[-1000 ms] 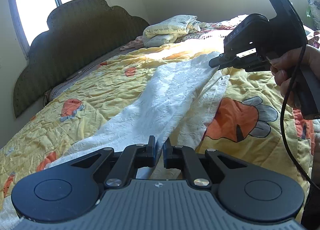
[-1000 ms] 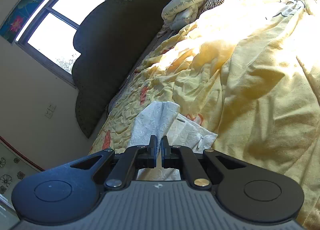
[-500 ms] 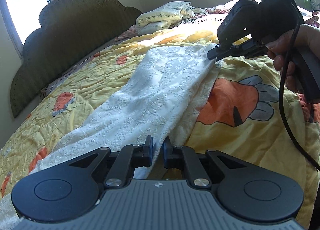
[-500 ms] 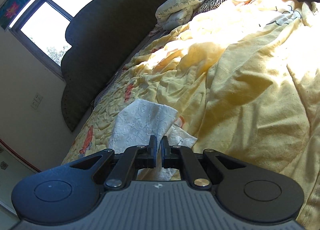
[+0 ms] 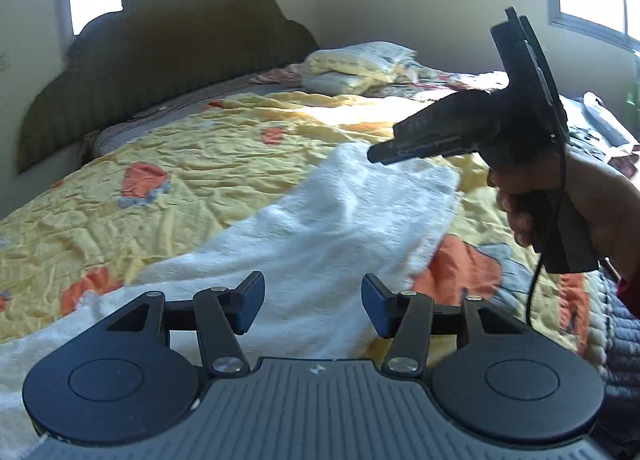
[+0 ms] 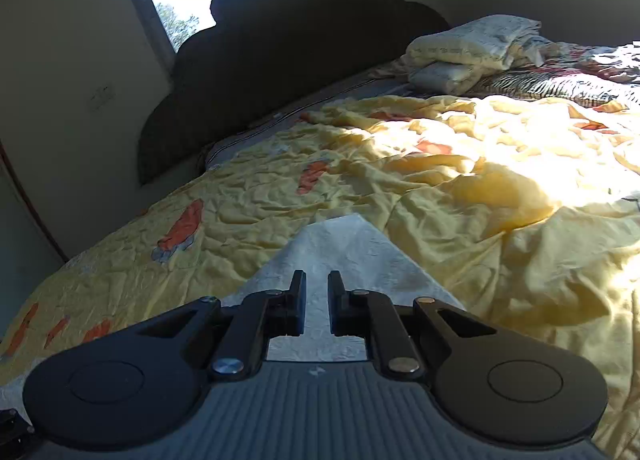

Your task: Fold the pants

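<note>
Pants (image 5: 320, 220), white, lie across your yellow quilt (image 5: 180, 180) toward one o'clock, both grippers just parting to drop them, left gripper (image 5: 313, 303) wide, right gripper (image 6: 317, 302) barely, nothing pinched.

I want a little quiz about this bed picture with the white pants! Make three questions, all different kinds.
1. True or false: the white textured pants lie on a yellow quilt with orange patches.
2. The left hand-held gripper is: A) wide open, B) clamped on the cloth.
3. Fill in: the folded pale bedding sits near the dark scalloped ____.

Key: 1 true. 2 A, its jaws have just been opening, nothing pinched between them. 3 headboard.
</note>
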`<state>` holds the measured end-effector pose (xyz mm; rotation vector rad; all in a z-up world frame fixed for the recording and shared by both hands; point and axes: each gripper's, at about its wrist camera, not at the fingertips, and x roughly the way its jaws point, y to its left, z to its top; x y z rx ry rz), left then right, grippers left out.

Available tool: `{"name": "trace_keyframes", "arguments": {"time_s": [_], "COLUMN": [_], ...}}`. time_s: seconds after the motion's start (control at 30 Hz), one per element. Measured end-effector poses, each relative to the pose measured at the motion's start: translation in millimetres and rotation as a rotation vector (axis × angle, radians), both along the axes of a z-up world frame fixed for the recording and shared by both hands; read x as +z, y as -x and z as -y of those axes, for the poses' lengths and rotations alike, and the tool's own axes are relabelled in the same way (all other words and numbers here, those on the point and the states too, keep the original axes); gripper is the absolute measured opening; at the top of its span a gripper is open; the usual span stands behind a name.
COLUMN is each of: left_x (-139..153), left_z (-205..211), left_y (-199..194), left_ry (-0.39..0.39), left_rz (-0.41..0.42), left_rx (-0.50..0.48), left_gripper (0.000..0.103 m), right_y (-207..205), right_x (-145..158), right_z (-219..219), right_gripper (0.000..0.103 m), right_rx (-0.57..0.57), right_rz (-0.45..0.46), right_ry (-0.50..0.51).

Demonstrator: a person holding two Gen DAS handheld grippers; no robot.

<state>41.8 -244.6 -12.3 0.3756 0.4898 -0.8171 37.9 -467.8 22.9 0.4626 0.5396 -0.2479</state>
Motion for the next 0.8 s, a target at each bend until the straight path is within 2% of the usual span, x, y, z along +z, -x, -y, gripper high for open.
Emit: {"name": "trace_keyframes", "arguments": {"time_s": [0.1, 0.17, 0.2, 0.27, 0.33, 0.4, 0.5, 0.63, 0.73, 0.8], "left_x": [-8.6, -20.2, -25.9, -31.5, -29.3, -26.0, -29.4, -37.1, -35.5, -33.5], "left_z": [-9.6, -12.6, -15.0, -19.0, -17.2, -11.3, 1.8, 11.8, 14.7, 15.5], "left_y": [-23.0, -32.7, -34.1, -28.7, -23.0, -17.1, -10.8, 1.0, 3.1, -0.8], "left_ry": [-0.073, -0.123, -0.139, -0.135, -0.116, -0.101, -0.127, -0.161, -0.162, -0.145], "left_rz": [0.002, -0.039, -0.062, -0.072, -0.051, -0.029, -0.009, 0.043, 0.062, 0.041], "left_rx": [0.109, 0.128, 0.131, 0.125, 0.114, 0.09, 0.068, 0.054, 0.049, 0.05], "left_gripper": [0.065, 0.065, 0.064, 0.064, 0.065, 0.066, 0.067, 0.067, 0.067, 0.067], "right_y": [-46.8, -68.2, -71.1, -62.9, -53.9, -48.4, -59.1, -88.6, -93.7, -82.3], "right_x": [-18.9, -35.3, -41.5, -42.3, -33.7, -24.8, -23.6, -36.3, -33.0, -19.6], "right_z": [-1.6, 10.2, 19.2, 34.5, 33.3, 24.5, 20.8, 36.8, 51.1, 42.7], "right_gripper": [0.011, 0.011, 0.01, 0.01, 0.011, 0.011, 0.011, 0.011, 0.011, 0.011], "right_rx": [0.062, 0.033, -0.001, -0.07, -0.122, -0.086, -0.001, -0.015, -0.06, -0.07], "right_rz": [-0.087, -0.176, -0.191, -0.155, -0.129, -0.101, -0.104, -0.185, -0.167, -0.138], "right_ry": [0.005, 0.006, 0.001, -0.06, -0.033, 0.018, -0.008, 0.027, -0.03, 0.015]}}
